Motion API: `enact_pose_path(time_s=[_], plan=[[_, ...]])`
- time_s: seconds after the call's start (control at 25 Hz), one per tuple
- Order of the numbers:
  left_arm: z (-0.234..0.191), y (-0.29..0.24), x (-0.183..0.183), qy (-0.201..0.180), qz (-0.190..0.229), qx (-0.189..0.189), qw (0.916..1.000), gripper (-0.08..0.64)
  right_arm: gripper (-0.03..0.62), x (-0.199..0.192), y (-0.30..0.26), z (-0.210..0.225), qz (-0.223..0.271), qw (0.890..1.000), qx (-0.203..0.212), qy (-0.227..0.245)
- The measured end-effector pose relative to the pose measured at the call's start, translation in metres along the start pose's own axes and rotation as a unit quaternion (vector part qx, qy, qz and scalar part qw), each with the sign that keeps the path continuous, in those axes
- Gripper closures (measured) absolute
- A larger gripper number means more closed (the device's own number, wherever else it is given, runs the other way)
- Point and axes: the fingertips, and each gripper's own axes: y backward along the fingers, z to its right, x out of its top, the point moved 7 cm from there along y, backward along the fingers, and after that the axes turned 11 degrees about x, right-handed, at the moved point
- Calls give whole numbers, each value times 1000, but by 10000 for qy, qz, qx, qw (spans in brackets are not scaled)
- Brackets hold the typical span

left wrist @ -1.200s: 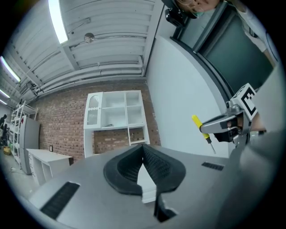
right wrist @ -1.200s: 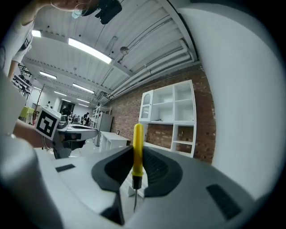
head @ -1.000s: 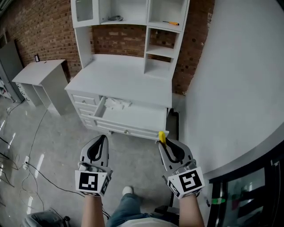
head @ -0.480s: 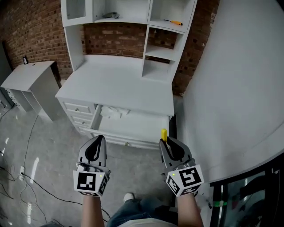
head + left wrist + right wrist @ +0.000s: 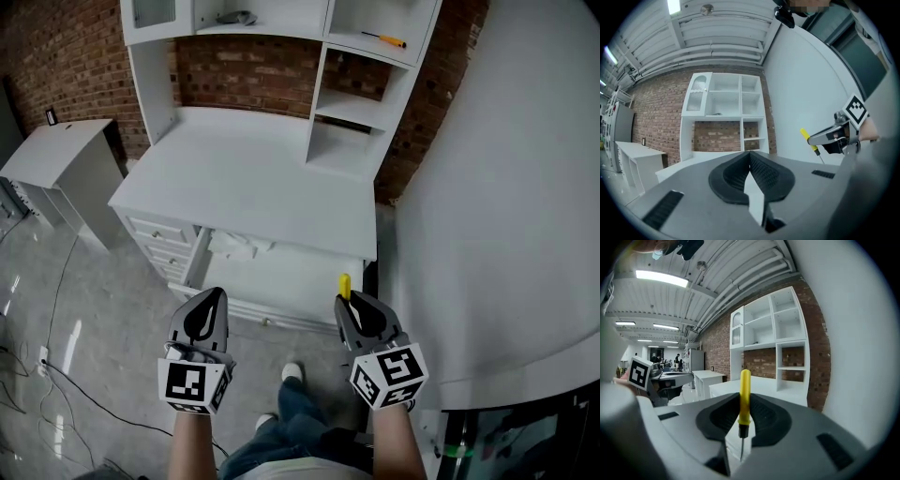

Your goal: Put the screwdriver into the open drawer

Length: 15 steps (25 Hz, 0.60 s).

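Observation:
My right gripper (image 5: 348,302) is shut on a yellow-handled screwdriver (image 5: 345,285). In the right gripper view the screwdriver (image 5: 745,397) stands upright between the pads, with its metal shaft pointing down. The open drawer (image 5: 305,278) juts out under the top of a white desk (image 5: 253,178), just beyond both grippers; a crumpled white thing (image 5: 234,246) lies in its back left corner. My left gripper (image 5: 208,307) is shut and empty, level with the right one. In the left gripper view, the right gripper (image 5: 819,139) with the screwdriver (image 5: 806,136) shows at the right.
A second, orange-handled screwdriver (image 5: 386,39) lies on an upper shelf of the hutch. A small white table (image 5: 56,155) stands at the left, with cables (image 5: 47,366) on the floor. A curved white wall (image 5: 497,187) closes off the right. The person's shoe (image 5: 292,373) is below.
Both grippers and the view have come closer to the desk. The drawer's front now lies just ahead of the fingertips. The right gripper still holds the screwdriver.

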Motion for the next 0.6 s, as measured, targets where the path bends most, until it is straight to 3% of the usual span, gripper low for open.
enact_pose_path(time_s=[0.4,0.6], plan=[[-1,-110,-17,97,-329,335,9989,548,515,-7,-92,95,-359,9983,396,-239],[-2,-148,-30,98,-582,498,9970,548,515,-31,-138,128,-811,9929,758,-436]])
